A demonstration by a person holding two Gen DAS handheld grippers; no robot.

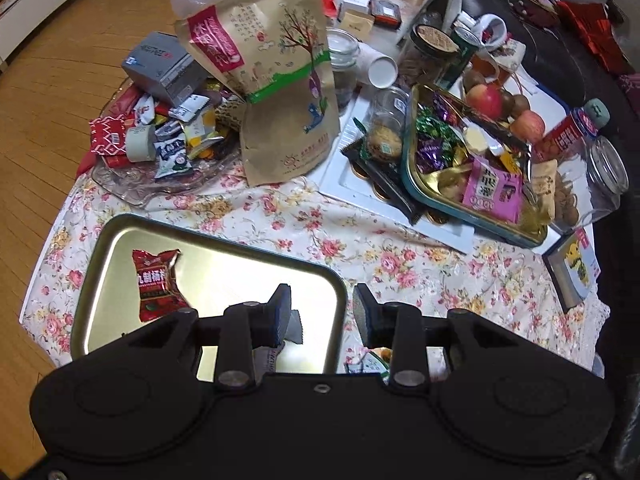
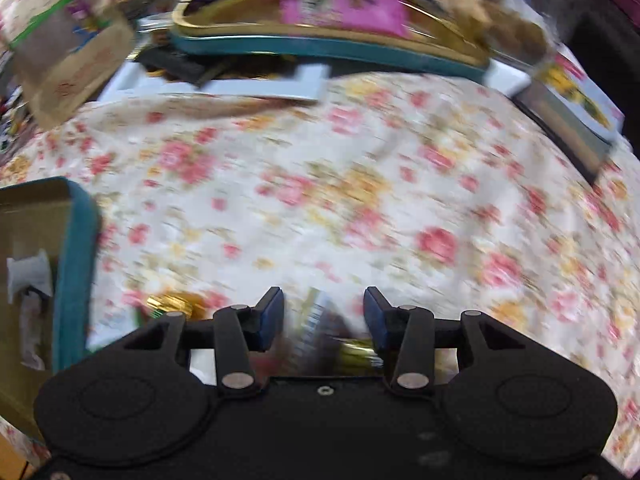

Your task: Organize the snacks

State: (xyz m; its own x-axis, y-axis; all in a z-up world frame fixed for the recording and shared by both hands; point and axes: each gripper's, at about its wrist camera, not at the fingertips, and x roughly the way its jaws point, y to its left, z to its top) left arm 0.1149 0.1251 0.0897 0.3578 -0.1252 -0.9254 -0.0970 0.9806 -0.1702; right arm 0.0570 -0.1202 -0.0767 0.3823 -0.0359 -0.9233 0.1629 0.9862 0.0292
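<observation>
Item: shallow rectangular metal tin with teal rim [image 1: 120,236], near left on the floral-clothed worktop [image 1: 320,232]. It holds one red crinkled snack packet [image 1: 158,284] at its left side, with a grey-edged wrapper partly hidden under the left gripper [image 1: 322,312].

Left gripper: hangs over the tin's right edge, pointing steeply down. Its jaws stand partly apart and the gap between the pads shows only tin and cloth; nothing is held.

Right gripper [image 2: 324,318]: low over the cloth just right of the same tin; this view is smeared by motion. Jaws partly apart. A small gold-and-dark foil-wrapped sweet [image 2: 352,350] lies on the cloth between and slightly behind the fingertips, toward the right finger. Whether the pads touch it cannot be told through the blur; they look clear of it. Its long axis appears to run roughly across the jaw gap. A second gold-wrapped sweet [image 2: 172,304] lies nearer the tin, left of this gripper.

Relation governing the next move, by judgement: the right gripper is the nearer one to the loose sweets, and the tin lies immediately to its left.

Far stock: brown paper pouch [image 1: 276,80], glass dish of mixed packets [image 1: 132,192], gold tray of sweets [image 1: 476,204].
</observation>
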